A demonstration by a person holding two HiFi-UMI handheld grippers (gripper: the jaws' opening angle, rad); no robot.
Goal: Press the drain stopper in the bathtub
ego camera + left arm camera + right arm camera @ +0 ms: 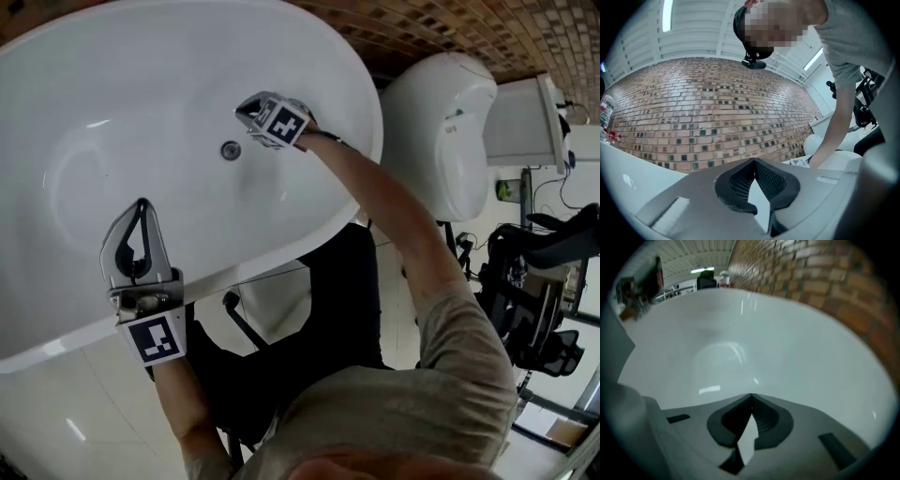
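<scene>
Overhead, I'm holding the right gripper (pixel 246 111) just far-right of the drain stopper (pixel 231 150) in the bathtub (pixel 56 66); the left gripper (pixel 141 208) is hovering nearer, left. Left gripper view: jaws pressing together, empty. Right gripper view: likewise, facing the tub.

Soft light; ceiling lamp (pixel 668 15) glaring; fisheye edges dark; right gripper view blurred.

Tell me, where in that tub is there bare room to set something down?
The bathtub floor is bare left of the drain stopper in the head view. It is crowded beside the stopper, where the right gripper hangs, and at the near rim by the left gripper.
</scene>
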